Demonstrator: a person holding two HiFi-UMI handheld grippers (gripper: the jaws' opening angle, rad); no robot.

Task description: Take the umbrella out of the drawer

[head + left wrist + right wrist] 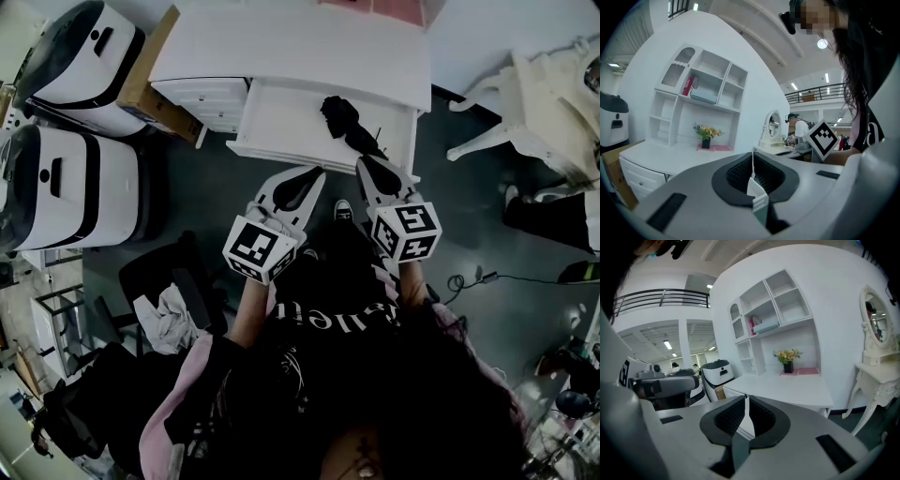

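Note:
A folded black umbrella [345, 120] lies in the open white drawer [281, 122] of a white desk [291, 47], toward the drawer's right side. My left gripper [314, 172] hovers just in front of the drawer's front edge, jaws shut and empty. My right gripper [366, 161] sits beside it, its tip close to the umbrella's near end, also shut with nothing in it. In the left gripper view the left gripper [753, 161] points level over the desk. The right gripper [746, 404] is seen tilted slightly down. Neither gripper view shows the umbrella.
Two white machines [84, 56] [66, 187] and a cardboard box [155, 84] stand left of the desk. A white ornate chair [539, 103] stands at the right. A black chair with a cloth [164, 314] is at lower left. A shelf unit [701, 93] and flowers [707, 133] are behind the desk.

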